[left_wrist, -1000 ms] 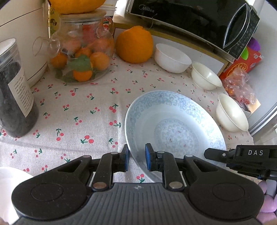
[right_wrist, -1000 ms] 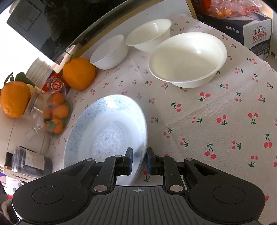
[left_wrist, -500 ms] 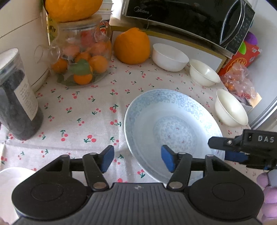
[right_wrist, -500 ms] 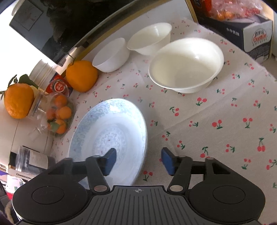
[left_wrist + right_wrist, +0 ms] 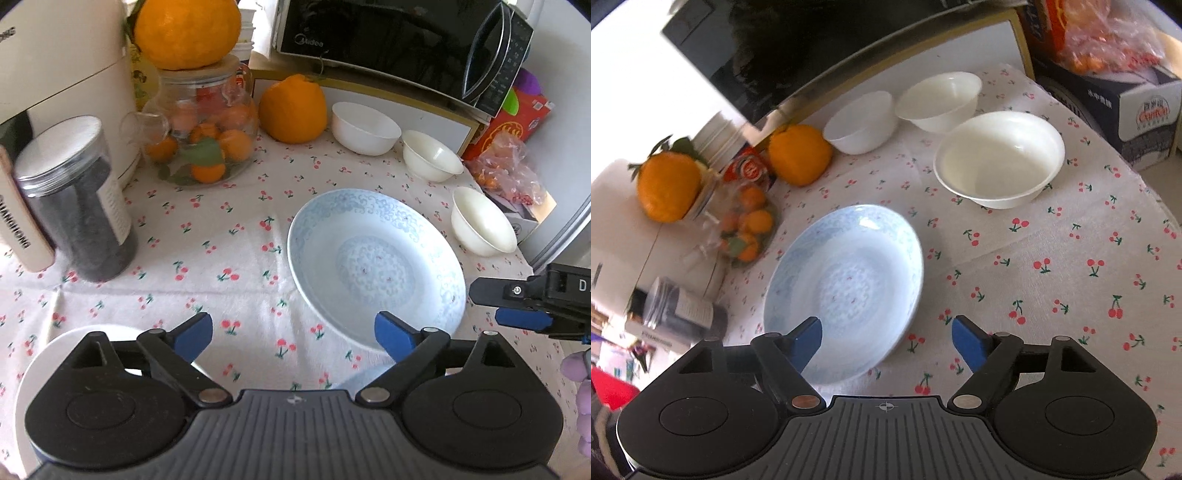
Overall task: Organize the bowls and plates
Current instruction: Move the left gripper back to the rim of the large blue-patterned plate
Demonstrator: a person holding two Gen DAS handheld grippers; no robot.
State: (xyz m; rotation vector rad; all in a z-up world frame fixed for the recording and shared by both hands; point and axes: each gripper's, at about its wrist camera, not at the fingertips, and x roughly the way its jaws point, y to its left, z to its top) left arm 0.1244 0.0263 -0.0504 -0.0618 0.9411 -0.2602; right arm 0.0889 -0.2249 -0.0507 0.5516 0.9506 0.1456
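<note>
A pale blue patterned plate (image 5: 373,266) lies flat on the cherry-print tablecloth (image 5: 221,236); it also shows in the right wrist view (image 5: 846,288). My left gripper (image 5: 293,338) is open and empty, just short of the plate's near rim. My right gripper (image 5: 886,339) is open and empty over the plate's near right edge; it appears at the right in the left wrist view (image 5: 517,306). Three white bowls (image 5: 999,158) (image 5: 940,99) (image 5: 860,122) stand behind the plate. A white plate (image 5: 44,365) lies at the lower left, partly hidden.
A glass jar of small oranges (image 5: 201,136), a large orange (image 5: 293,107), a dark canister (image 5: 77,199) and a white appliance (image 5: 55,55) stand at the back left. A microwave (image 5: 402,40) sits behind. A box and a bag of snacks (image 5: 1108,48) are at the right.
Both grippers were shut on the blue plate's near rim; they have opened wide and drawn back. The plate now lies on the cloth.
</note>
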